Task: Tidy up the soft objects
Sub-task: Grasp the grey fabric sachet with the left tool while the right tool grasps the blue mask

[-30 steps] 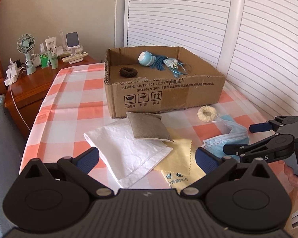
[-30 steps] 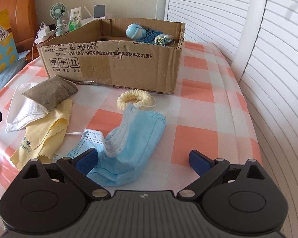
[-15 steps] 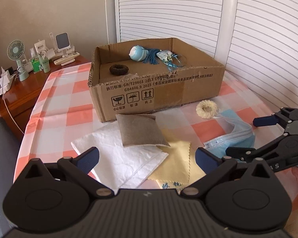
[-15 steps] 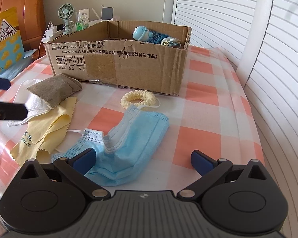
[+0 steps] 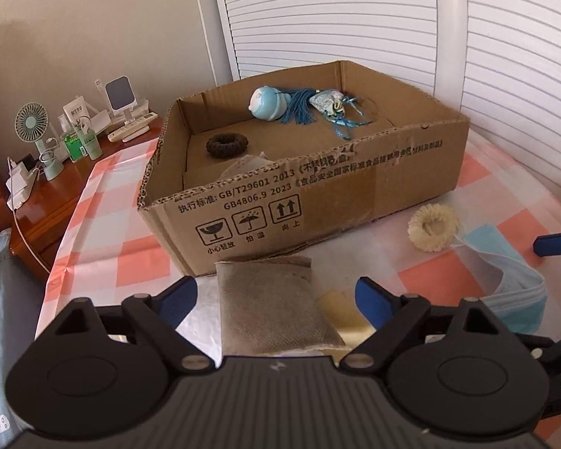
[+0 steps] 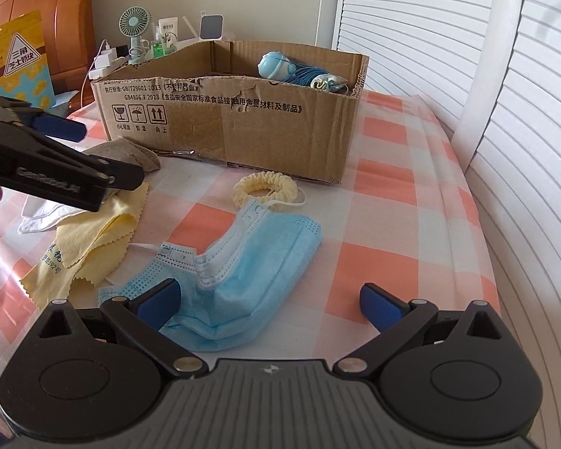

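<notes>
Grey-brown sachet (image 5: 276, 303) flat on white cloth (image 5: 202, 321) just before the cardboard box (image 5: 318, 194), framed between the wide-spread, empty fingers of the left gripper (image 5: 276, 299), probably lined up for a pinch. Right gripper (image 6: 269, 301) likewise wide and empty over the blue mask (image 6: 243, 262). Box top open, near wall low; bare floor beside the dark scrunchie (image 5: 226, 144) for a drop.

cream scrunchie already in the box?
No, the cream scrunchie lies on the checked tablecloth outside the cardboard box, next to the blue face mask; only the dark scrunchie is inside.
</notes>
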Tool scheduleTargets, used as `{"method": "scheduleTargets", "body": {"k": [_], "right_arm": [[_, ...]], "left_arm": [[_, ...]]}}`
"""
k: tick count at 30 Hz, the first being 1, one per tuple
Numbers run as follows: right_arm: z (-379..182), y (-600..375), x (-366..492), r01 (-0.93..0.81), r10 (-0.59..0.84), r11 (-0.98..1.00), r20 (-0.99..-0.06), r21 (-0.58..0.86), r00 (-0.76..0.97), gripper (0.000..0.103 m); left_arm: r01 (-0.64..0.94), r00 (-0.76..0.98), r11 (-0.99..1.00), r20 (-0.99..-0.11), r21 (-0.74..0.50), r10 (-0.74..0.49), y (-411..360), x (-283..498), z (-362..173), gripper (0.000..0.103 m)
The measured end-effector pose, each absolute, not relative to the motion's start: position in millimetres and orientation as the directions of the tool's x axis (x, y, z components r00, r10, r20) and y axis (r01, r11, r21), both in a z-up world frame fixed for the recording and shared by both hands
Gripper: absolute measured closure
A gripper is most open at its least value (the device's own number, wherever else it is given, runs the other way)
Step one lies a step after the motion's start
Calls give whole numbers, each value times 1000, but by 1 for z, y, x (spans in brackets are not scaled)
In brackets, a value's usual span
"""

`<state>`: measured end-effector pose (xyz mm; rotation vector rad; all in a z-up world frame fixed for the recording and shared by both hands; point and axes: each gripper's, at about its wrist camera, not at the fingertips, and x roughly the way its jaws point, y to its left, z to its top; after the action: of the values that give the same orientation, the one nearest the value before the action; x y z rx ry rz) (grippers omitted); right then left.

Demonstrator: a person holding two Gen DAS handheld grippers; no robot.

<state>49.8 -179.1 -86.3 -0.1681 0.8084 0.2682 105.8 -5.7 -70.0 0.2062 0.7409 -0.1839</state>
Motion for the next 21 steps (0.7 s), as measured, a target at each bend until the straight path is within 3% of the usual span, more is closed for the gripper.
{"method": "scheduleTargets", "body": {"k": [5, 8, 11, 15, 21], "right_arm": [[-87, -179, 48, -303, 179, 952, -722, -45, 668, 0], [-87, -179, 48, -306, 182, 951, -719, -45, 671, 0], [-88, -180, 48, -310, 185, 950, -718, -45, 671, 0], [-88, -180, 48, -311, 186, 949, -717, -45, 672, 0], [-87, -179, 48, -309, 184, 950, -718, -46, 671, 0]], "left_arm": [[219, 725, 960, -687, 177, -39, -12, 115, -78, 19], [235, 725, 953, -688, 191, -41, -16, 116, -81, 28], [229, 713, 957, -701, 179, -39, -17, 121, -84, 30], [203, 712, 966, -702, 160, -33, -14, 122, -83, 47], [190, 707, 976, -704, 107, -60, -5, 124, -80, 53]]}}
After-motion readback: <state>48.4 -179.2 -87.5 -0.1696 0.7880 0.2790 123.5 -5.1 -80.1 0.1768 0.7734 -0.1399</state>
